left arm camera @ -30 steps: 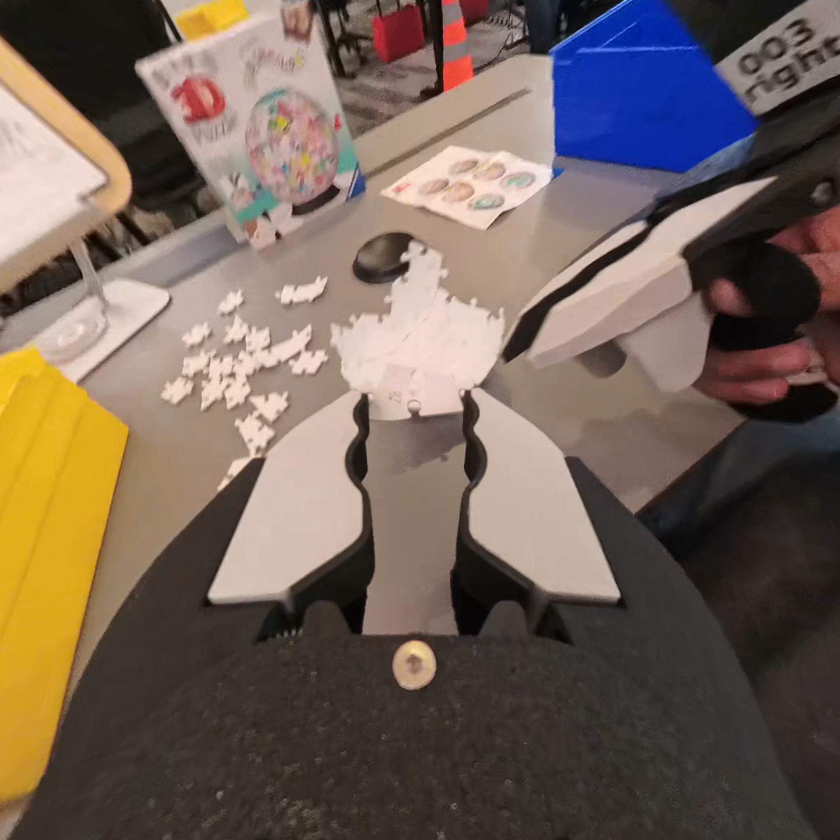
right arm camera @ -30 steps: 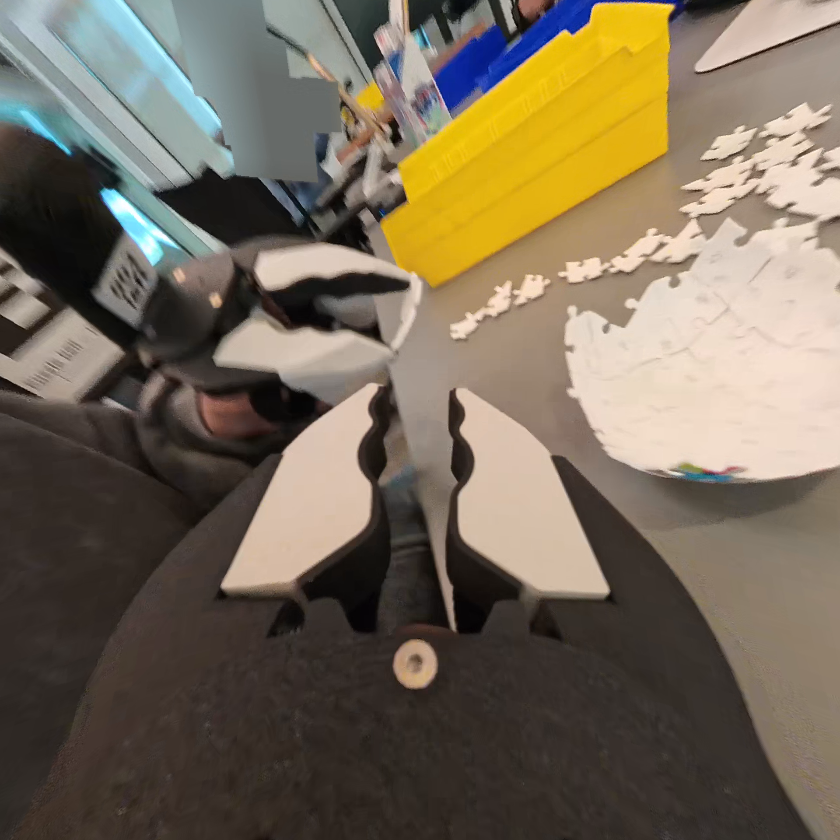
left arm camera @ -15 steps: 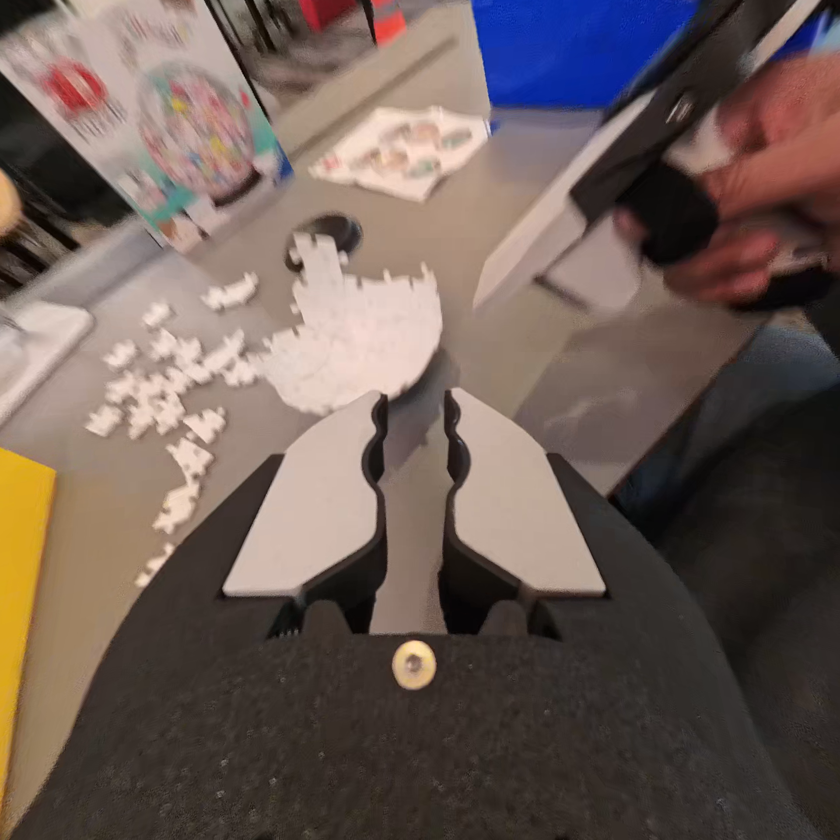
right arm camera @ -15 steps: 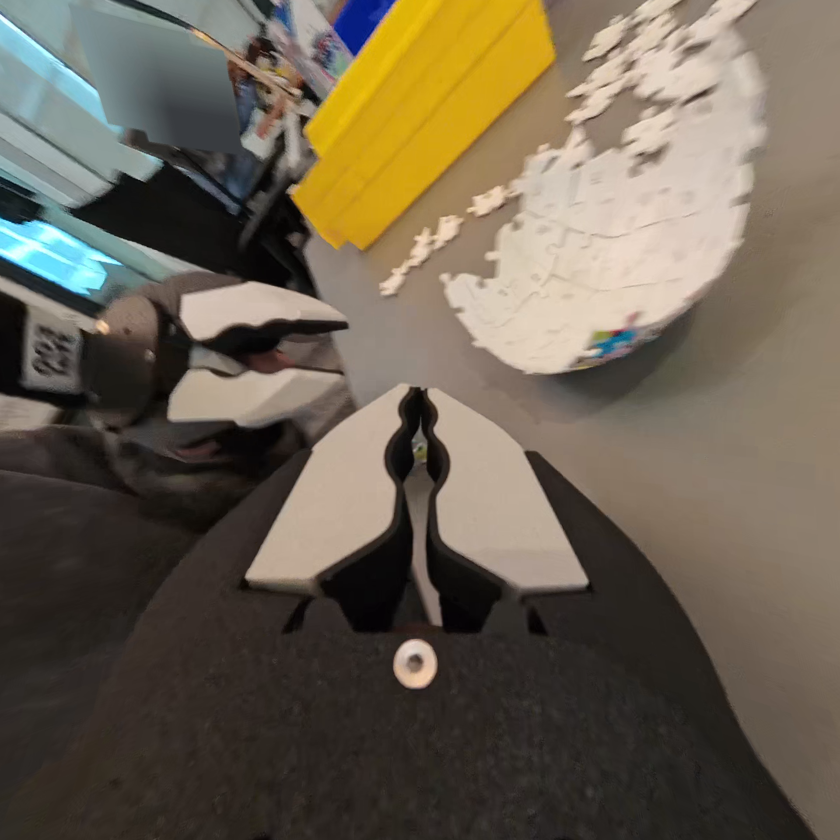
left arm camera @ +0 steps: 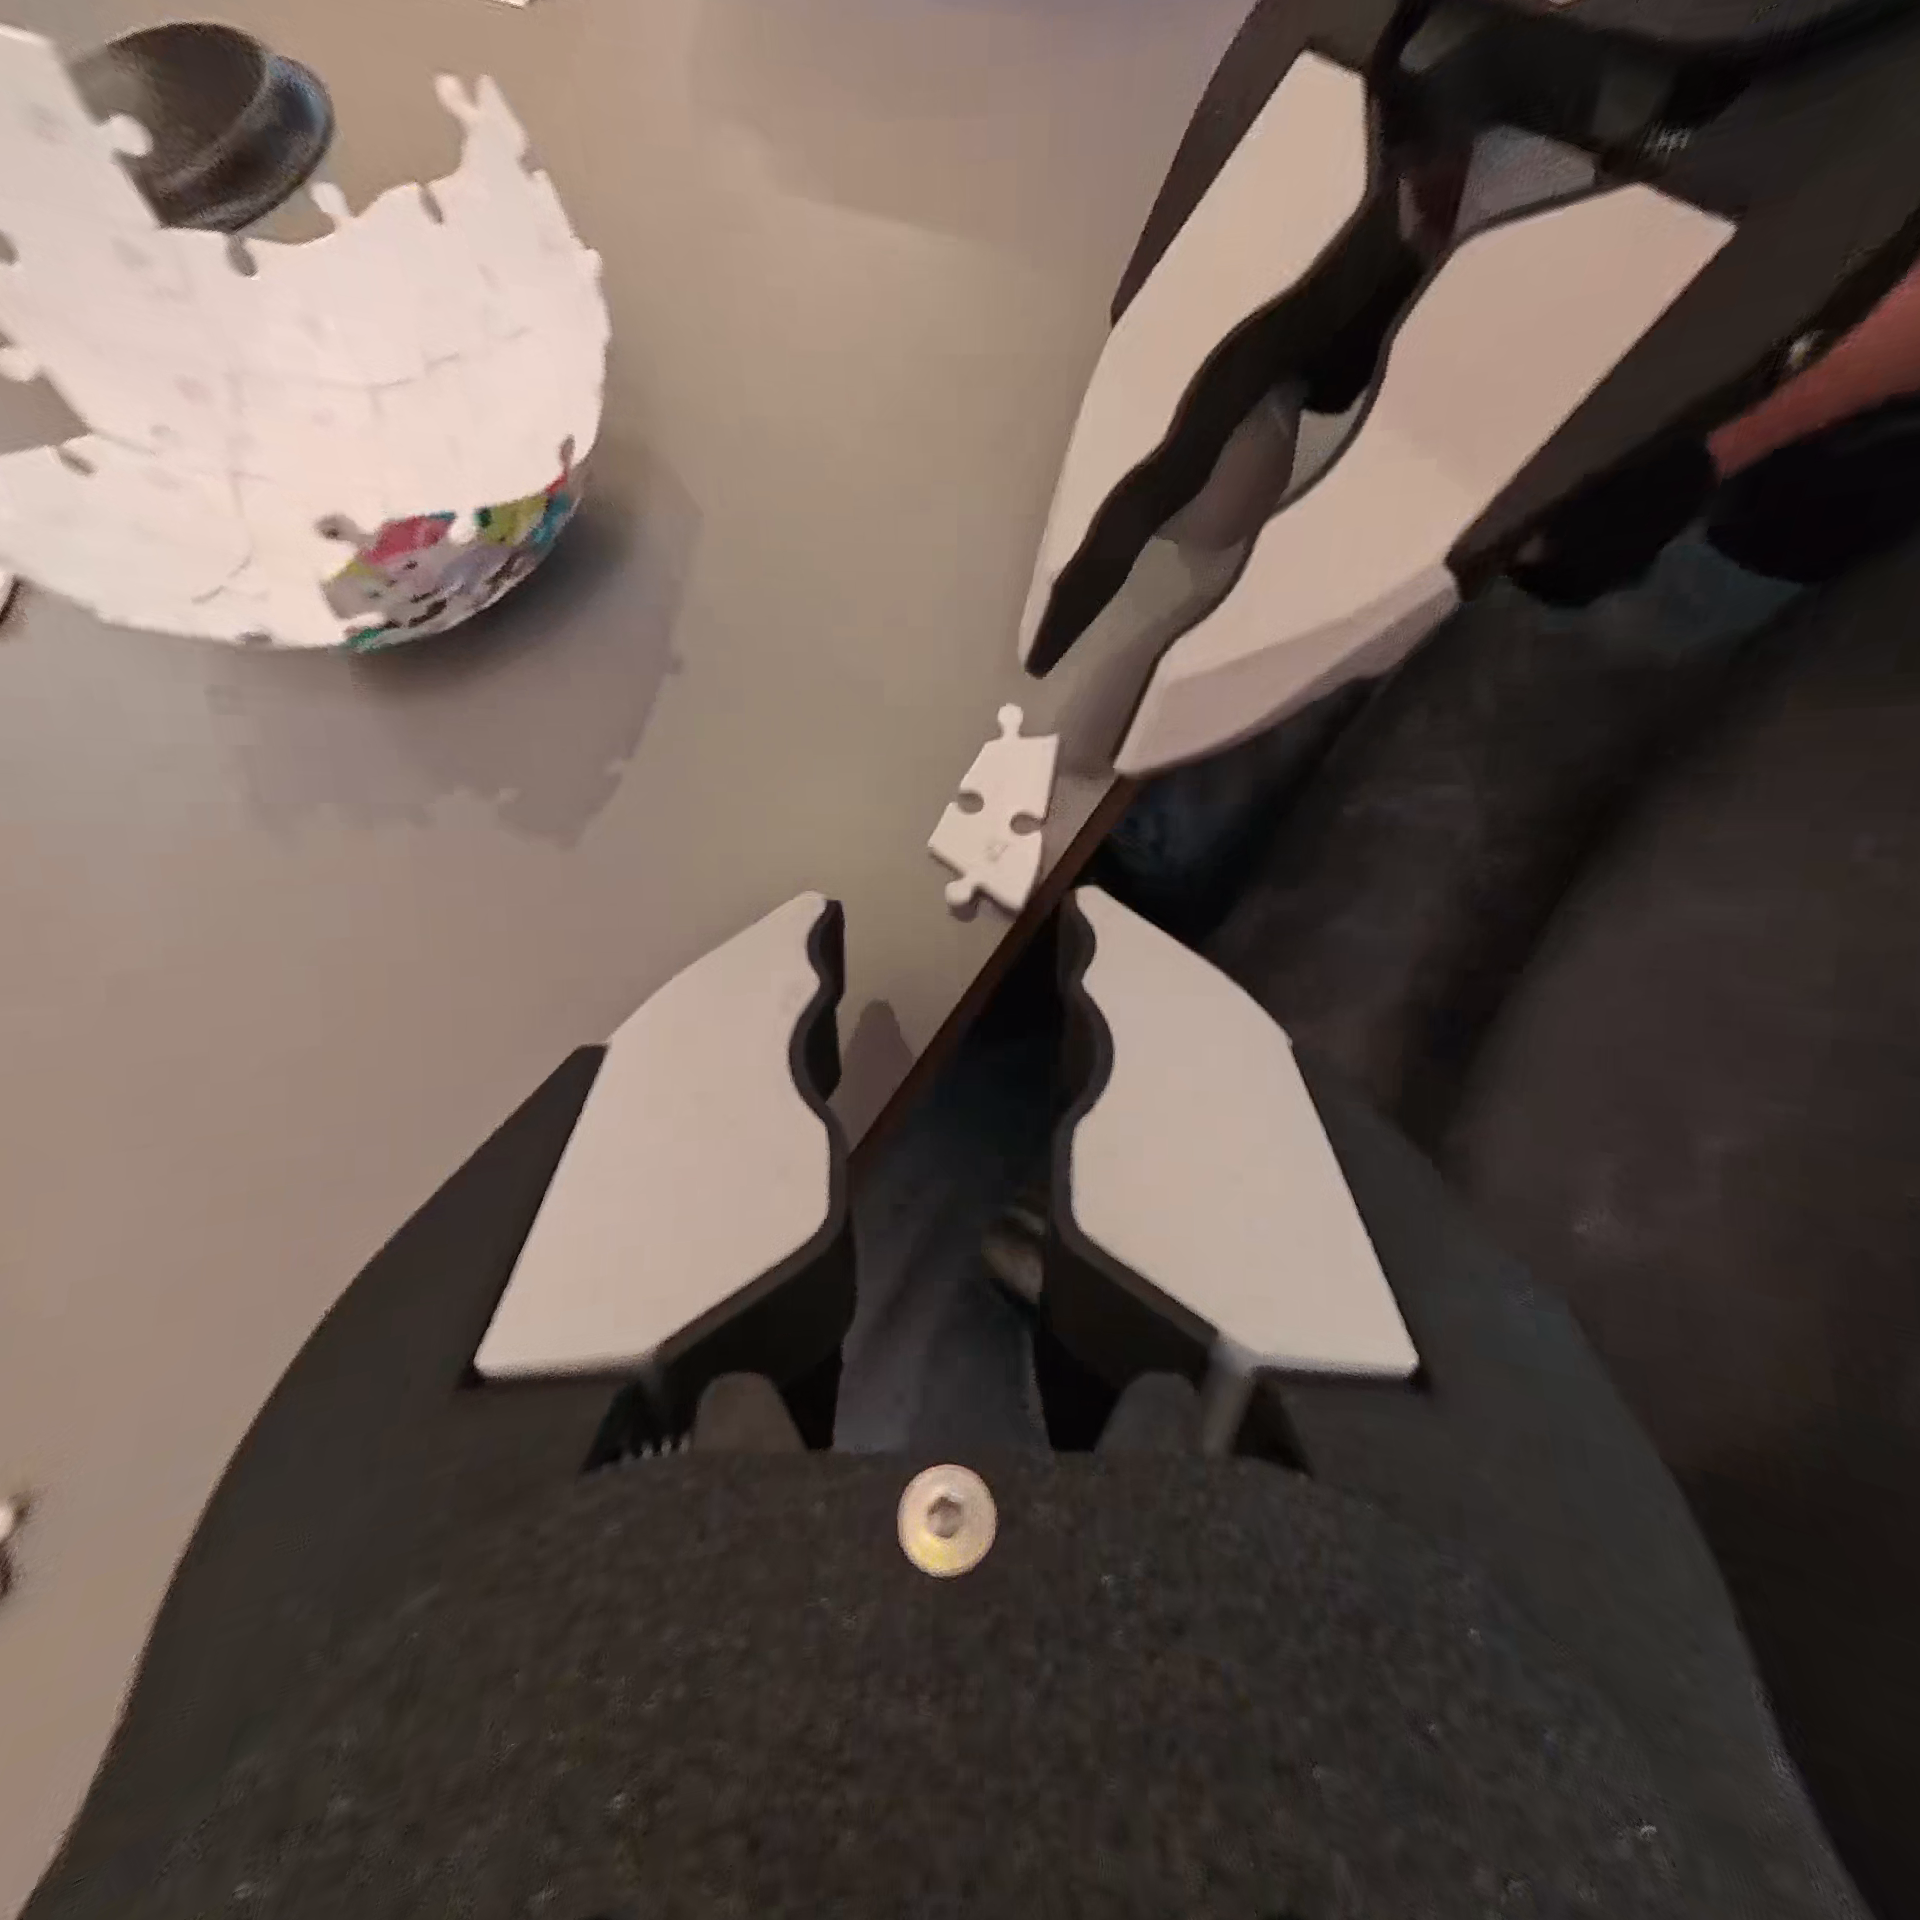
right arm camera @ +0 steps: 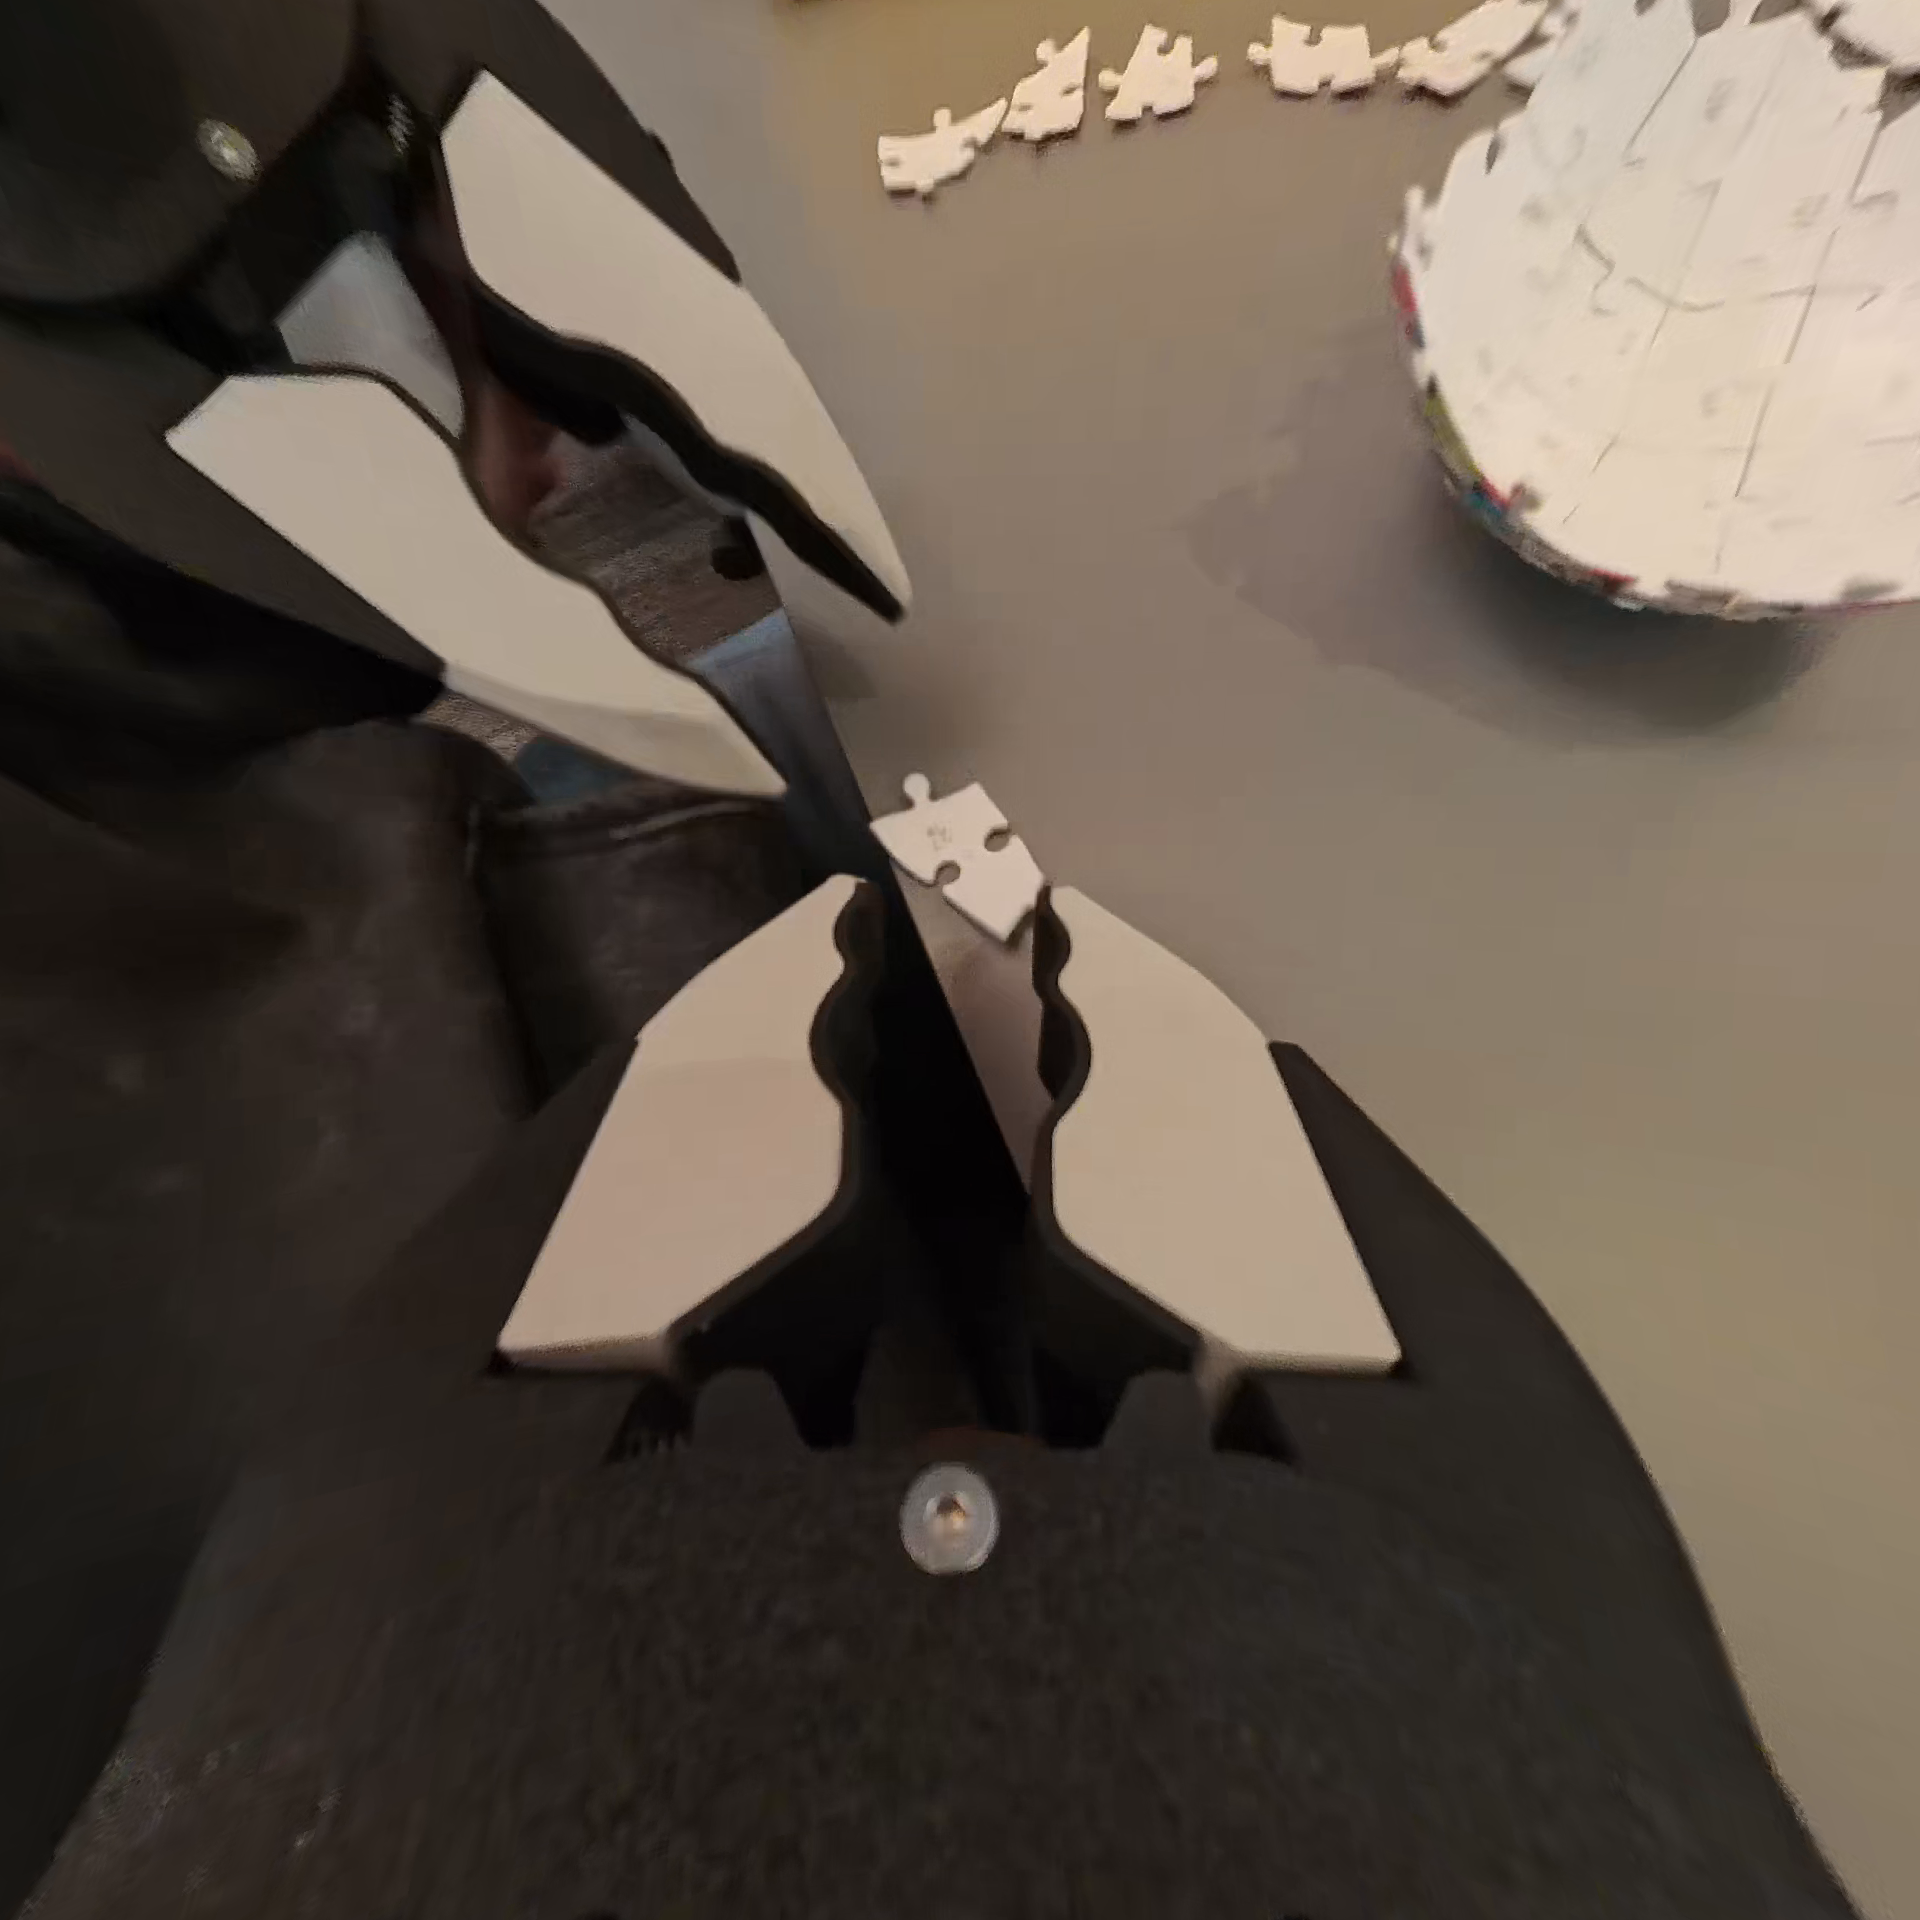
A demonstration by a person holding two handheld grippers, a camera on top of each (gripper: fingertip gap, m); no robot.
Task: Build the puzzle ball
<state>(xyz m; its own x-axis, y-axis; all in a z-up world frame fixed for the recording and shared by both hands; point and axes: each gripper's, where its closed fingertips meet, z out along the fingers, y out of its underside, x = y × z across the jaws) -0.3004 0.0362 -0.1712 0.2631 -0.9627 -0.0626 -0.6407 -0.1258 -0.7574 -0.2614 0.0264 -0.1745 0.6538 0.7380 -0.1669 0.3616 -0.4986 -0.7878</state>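
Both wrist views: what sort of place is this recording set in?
Probably an indoor work table. A plain grey tabletop holds a half-built puzzle ball, loose puzzle pieces and one single piece at its edge. Nothing beyond the table shows.

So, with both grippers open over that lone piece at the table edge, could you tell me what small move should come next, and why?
Probably ease the right gripper forward and close on the puzzle piece. Its jaws are open and empty, and the piece lies flat at the table edge just beyond them, one corner beside the right-hand fingertip. The left gripper is open too, while the half-built ball awaits pieces.
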